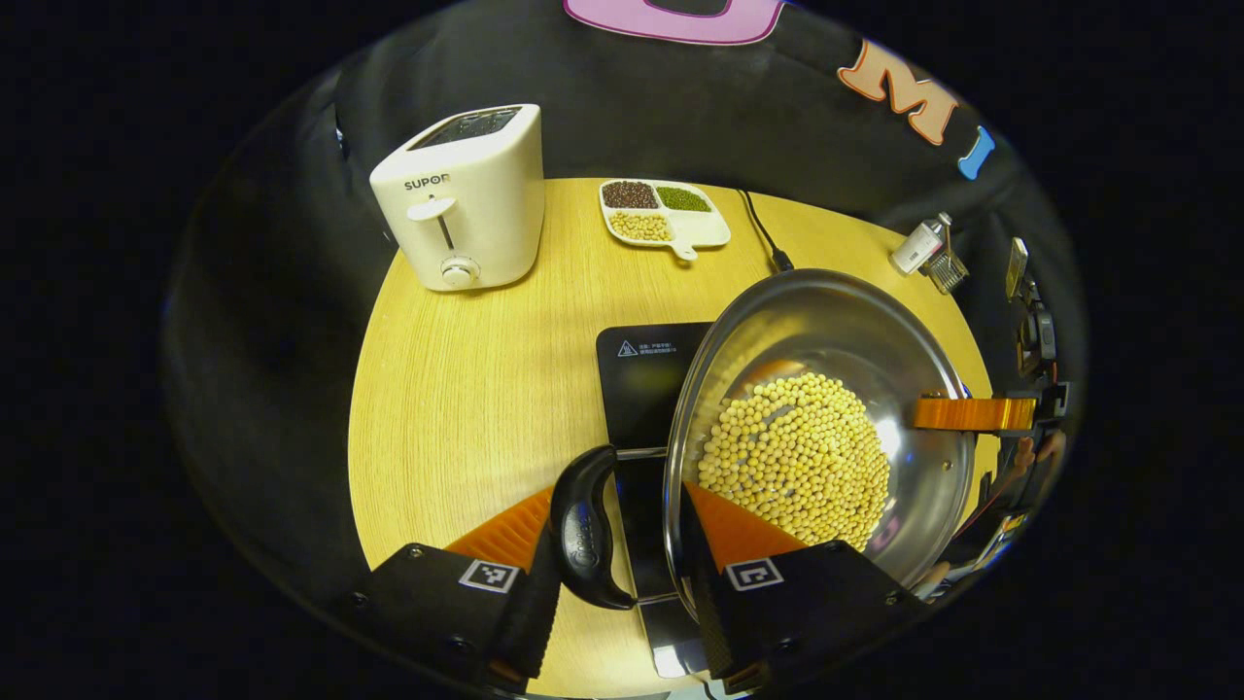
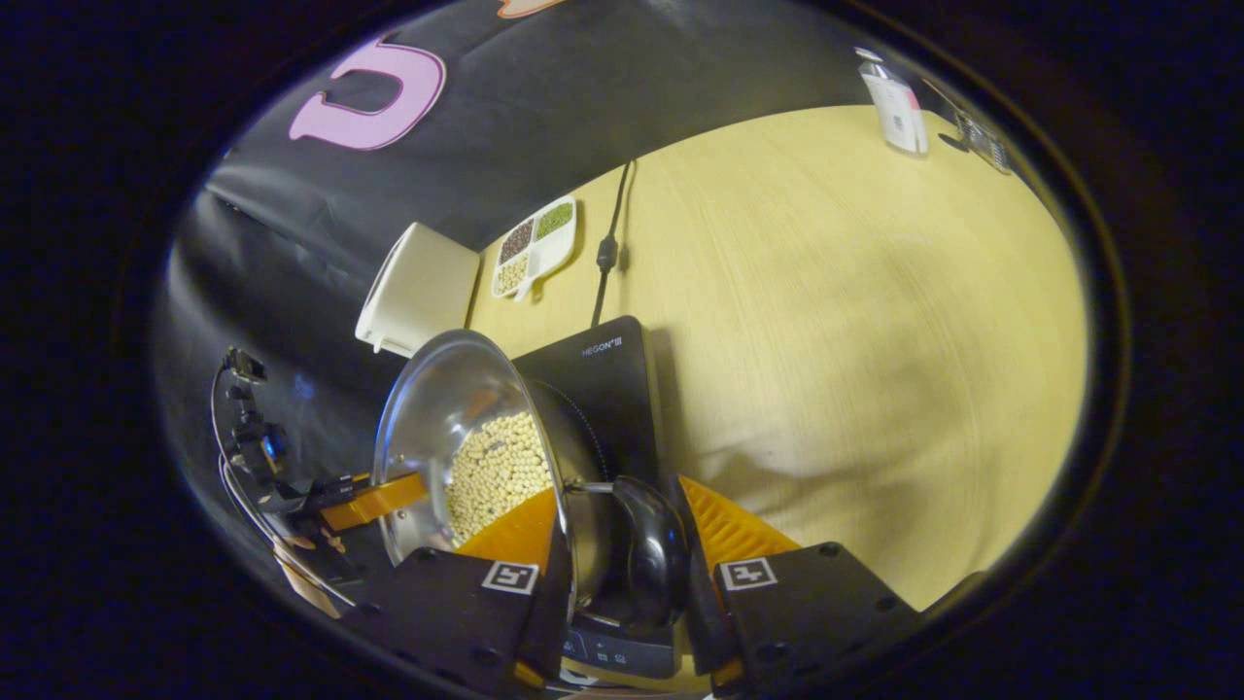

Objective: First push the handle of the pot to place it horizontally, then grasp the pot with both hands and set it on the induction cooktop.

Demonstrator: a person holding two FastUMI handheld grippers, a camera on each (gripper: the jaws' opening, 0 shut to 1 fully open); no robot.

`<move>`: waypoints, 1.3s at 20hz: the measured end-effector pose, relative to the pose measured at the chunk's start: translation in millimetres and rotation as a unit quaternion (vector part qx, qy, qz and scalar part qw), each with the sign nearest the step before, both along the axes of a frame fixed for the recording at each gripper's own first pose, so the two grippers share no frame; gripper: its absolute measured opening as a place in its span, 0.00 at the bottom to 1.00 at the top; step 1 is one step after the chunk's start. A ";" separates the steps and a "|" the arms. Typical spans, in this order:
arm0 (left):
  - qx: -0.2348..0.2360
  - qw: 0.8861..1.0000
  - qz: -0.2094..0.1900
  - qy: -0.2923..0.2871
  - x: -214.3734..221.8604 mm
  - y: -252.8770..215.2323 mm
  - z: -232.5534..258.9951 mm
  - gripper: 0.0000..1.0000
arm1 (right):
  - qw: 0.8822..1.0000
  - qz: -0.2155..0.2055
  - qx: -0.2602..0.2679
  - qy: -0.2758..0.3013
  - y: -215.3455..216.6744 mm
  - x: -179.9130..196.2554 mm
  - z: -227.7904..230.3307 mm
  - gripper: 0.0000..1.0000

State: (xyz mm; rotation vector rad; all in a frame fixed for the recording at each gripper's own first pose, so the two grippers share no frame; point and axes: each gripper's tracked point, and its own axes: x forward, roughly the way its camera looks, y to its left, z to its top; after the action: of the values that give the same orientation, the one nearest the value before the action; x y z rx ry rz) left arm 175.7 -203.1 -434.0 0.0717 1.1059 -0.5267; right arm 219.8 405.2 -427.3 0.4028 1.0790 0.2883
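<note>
I have the pot (image 1: 826, 428) gripped by both side handles, left gripper (image 1: 622, 554) and right gripper (image 2: 622, 559) each clamped on one, tilted above the induction cooktop (image 1: 646, 374) mid-table. Next I must level it and lower squarely.

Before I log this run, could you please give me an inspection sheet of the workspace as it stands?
Surface: round wooden table.
Job's things: steel pot of soybeans, tilted over the black induction cooktop.
Clutter: white toaster; divided dish of beans; small bottle.
Grippers: left hand-held gripper straddles a black pot handle; right hand-held gripper closed on the other handle.
Cables: black cord behind the pot.
Surroundings: black cloth wall.
</note>
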 end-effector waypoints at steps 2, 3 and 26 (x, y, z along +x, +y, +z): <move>-0.001 1.000 -0.001 0.000 0.3 0.5 0.0 0.63 | 1.000 0.000 0.001 0.001 -0.1 0.2 0.2 0.53; -0.001 1.000 -0.002 0.001 0.5 0.0 0.3 0.63 | 1.000 0.000 0.001 0.001 0.3 1.2 -0.4 0.53; 0.045 0.986 0.072 -0.147 -5.6 35.8 164.6 0.98 | 0.976 -0.125 -0.030 -0.174 -110.6 -37.7 148.7 1.00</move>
State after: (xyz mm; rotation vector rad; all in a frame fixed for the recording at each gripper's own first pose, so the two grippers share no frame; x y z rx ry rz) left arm 170.2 -167.3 -269.4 0.1430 0.8392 -0.3230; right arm 182.0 294.6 -278.6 0.4109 0.6828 0.0968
